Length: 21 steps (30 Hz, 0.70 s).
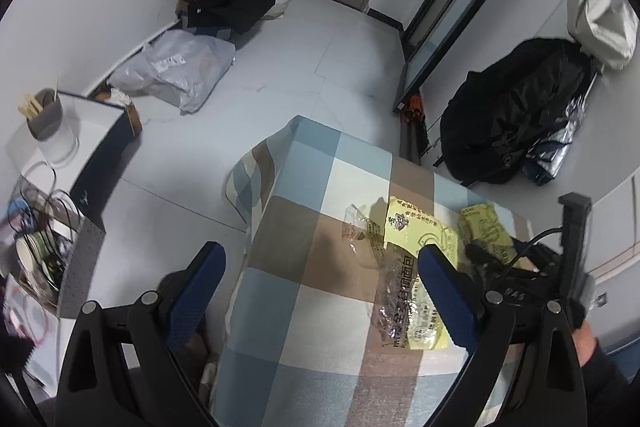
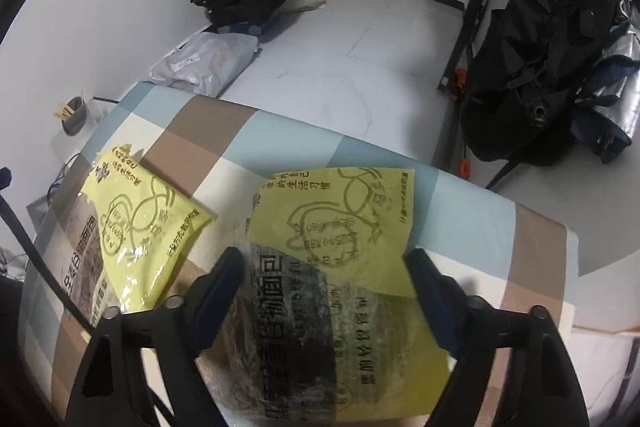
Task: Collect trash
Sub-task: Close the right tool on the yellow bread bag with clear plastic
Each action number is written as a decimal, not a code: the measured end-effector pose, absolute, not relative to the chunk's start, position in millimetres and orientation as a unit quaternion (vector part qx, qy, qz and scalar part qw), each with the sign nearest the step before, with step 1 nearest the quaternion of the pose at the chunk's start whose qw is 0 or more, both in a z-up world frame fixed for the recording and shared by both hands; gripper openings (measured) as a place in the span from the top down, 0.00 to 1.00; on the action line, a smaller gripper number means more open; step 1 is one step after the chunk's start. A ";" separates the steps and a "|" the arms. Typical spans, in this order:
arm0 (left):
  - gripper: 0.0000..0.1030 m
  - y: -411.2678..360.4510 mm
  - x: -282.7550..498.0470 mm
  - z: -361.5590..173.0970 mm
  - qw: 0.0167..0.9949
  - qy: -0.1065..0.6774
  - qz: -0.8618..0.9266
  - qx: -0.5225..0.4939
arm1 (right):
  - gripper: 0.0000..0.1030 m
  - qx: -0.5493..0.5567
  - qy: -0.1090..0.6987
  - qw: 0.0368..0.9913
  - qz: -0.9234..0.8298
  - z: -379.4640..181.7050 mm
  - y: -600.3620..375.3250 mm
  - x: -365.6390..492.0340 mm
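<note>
Right gripper (image 2: 324, 267) angled down, jaws straddling yellow wrapper (image 2: 332, 227) on checked cloth (image 2: 280, 131).

Yellow wrappers (image 2: 332, 227) bear Chinese print, including "面包".

Checked-cloth table (image 2: 280, 135) – two yellow wrappers (image 2: 148, 211) (image 2: 340, 227), clear wrapper (image 1: 360, 231) lying flat on it

Yellow wrappers (image 2: 352, 227) (image 2: 136, 211): thin plastic film, glossy, crinkled, part see-through. Clear wrapper (image 1: 360, 235): same shiny film. Checked cover (image 2: 288, 143): woven cloth, matt, soft. Gripper pads (image 1: 196, 283): blue, textured rubbery finish; arms matt black plastic. Floor (image 1: 320, 43): smooth, slight sheen.
</note>
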<state>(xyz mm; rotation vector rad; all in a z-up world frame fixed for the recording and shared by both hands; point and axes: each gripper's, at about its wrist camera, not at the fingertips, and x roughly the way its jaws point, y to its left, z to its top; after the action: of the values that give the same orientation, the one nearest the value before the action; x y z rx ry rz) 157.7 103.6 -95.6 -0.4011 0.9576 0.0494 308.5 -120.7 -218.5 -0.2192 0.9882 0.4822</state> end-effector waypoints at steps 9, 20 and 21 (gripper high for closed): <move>0.08 87.9 163.0 -94.7 0.875 0.460 0.016 -0.152 | 0.60 -0.084 0.472 0.845 0.236 -212.3 -140.8 298.0; 0.08 66.4 167.0 -98.9 0.874 0.471 0.010 -0.120 | 0.71 -0.046 0.459 0.855 0.237 -199.6 -162.9 270.0; 0.08 63.8 167.7 -99.2 0.873 0.473 0.005 -0.118 | 0.71 -0.043 0.456 0.857 0.236 -197.0 -165.8 266.5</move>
<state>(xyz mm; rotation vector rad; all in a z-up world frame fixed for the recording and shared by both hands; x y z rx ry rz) 167.7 63.8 -99.2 -0.2474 0.9874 0.0110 266.5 -165.8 -197.0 -0.0898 0.9592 0.4956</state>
